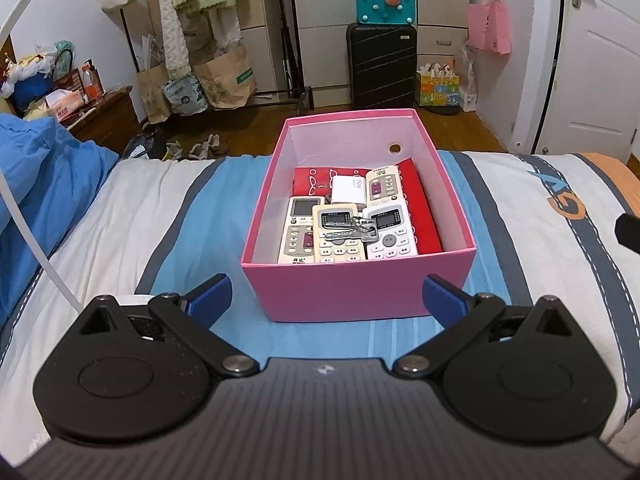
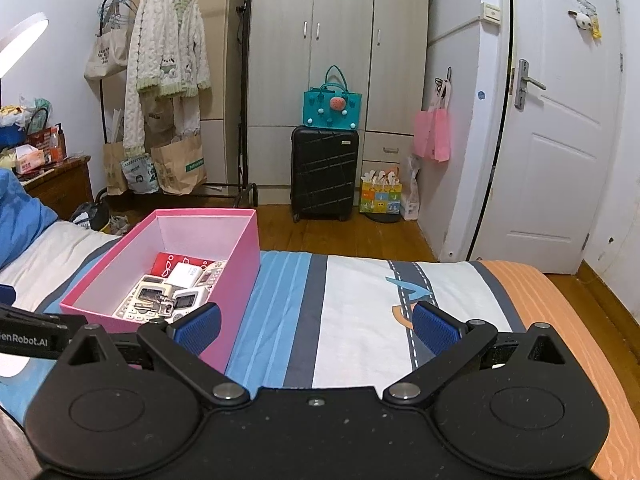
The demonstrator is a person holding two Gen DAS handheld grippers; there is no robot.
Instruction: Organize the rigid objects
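A pink box [image 1: 352,292] stands open on the striped bed. Inside lie several white remote controls [image 1: 338,236], a bunch of keys [image 1: 354,230] on top of them, a white charger [image 1: 349,190] and a red case [image 1: 420,208] underneath. My left gripper [image 1: 327,296] is open just in front of the box's near wall, with nothing between its blue pads. In the right wrist view the same pink box [image 2: 236,276] sits at the left, remote controls [image 2: 160,300] showing inside. My right gripper [image 2: 316,326] is open and empty over the bedspread, its left pad close to the box's near right corner.
The bed's striped cover [image 2: 360,320] stretches right of the box, with an orange edge [image 2: 560,320]. A blue pillow [image 1: 48,172] lies at the left. Beyond the bed stand a black suitcase [image 2: 323,172], a clothes rack [image 2: 168,80], a wardrobe and a white door [image 2: 560,140].
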